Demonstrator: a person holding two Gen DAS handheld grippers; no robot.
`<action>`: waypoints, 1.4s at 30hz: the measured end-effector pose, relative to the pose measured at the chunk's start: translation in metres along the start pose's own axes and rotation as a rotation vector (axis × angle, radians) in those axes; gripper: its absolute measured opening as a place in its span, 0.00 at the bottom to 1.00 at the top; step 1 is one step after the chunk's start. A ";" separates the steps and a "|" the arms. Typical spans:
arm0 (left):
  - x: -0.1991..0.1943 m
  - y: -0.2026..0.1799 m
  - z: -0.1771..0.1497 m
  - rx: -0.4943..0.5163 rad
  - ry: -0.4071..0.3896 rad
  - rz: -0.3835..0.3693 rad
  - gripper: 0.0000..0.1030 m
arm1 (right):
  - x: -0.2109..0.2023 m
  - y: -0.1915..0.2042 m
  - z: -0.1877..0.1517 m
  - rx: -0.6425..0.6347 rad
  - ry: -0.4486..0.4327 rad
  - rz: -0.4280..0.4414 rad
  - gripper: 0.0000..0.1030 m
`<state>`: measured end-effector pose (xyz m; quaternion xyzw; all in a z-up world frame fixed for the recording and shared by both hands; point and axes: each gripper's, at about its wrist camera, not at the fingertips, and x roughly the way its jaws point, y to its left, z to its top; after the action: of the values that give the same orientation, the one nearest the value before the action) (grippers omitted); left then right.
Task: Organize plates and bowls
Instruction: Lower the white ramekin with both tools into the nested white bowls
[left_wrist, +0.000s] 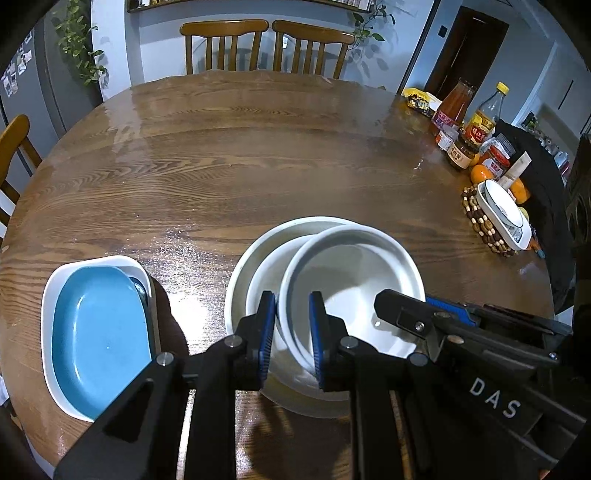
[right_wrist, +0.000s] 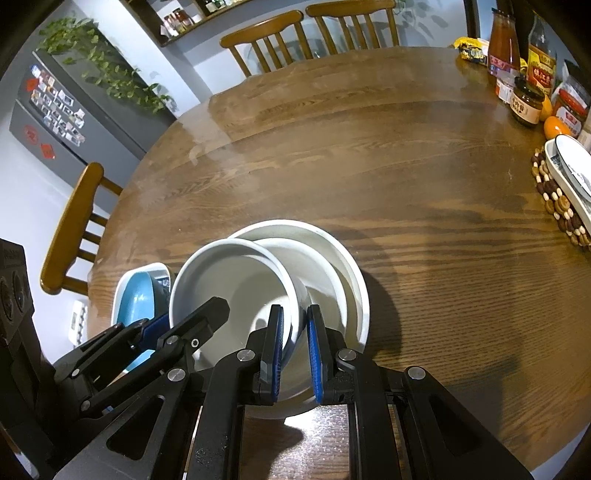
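Far to the left of the left tool (left_wrist: 292, 332), a blue dish (left_wrist: 99, 332) lay nested inside a white rectangular dish (left_wrist: 50, 295) on the wooden counter (left_wrist: 258, 155), well apart from that tool's fingers.

Next came the round stack. A white bowl (left_wrist: 354, 280) sat tilted inside a wider white plate (left_wrist: 240, 269), its rim overhanging toward the right. The left tool was pinching the bowl's left rim, one blue pad (left_wrist: 269, 317) outside the wall and the other inside, with only the thin rim between them. The plate spread out beneath and to the left of this tool, resting flat on the counter.

From the other side, the right tool (right_wrist: 295, 332) was clamped on the same bowl (right_wrist: 236, 280), its pads (right_wrist: 277, 332) closed narrowly over the right-hand rim. The plate (right_wrist: 351, 266) reached out past this tool to the right and beyond the bowl. In this view the left tool (right_wrist: 184, 328) showed at the bowl's near left edge, and the blue dish (right_wrist: 136, 299) lay just beyond it.

Far off to the right of both tools, near the counter's edge, a white oblong dish (left_wrist: 498, 210) rested on a beaded wooden trivet (left_wrist: 476, 218). Behind it stood jars and bottles (left_wrist: 476, 125) and some oranges (left_wrist: 480, 173). Wooden chairs (left_wrist: 266, 44) stood at the far side of the counter.
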<state>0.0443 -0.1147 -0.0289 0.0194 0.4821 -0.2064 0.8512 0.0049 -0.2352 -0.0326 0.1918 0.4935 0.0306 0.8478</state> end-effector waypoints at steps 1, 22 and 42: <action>0.000 0.000 0.000 0.000 0.001 0.000 0.15 | 0.000 0.000 0.000 0.000 0.002 -0.001 0.15; 0.012 -0.002 0.000 0.007 0.020 -0.001 0.16 | 0.009 -0.004 0.002 0.001 0.035 -0.011 0.15; 0.010 -0.003 -0.001 0.013 0.007 0.003 0.15 | 0.010 -0.006 0.002 -0.001 0.031 -0.005 0.15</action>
<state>0.0469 -0.1209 -0.0367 0.0264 0.4836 -0.2082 0.8498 0.0107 -0.2394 -0.0420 0.1894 0.5071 0.0315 0.8402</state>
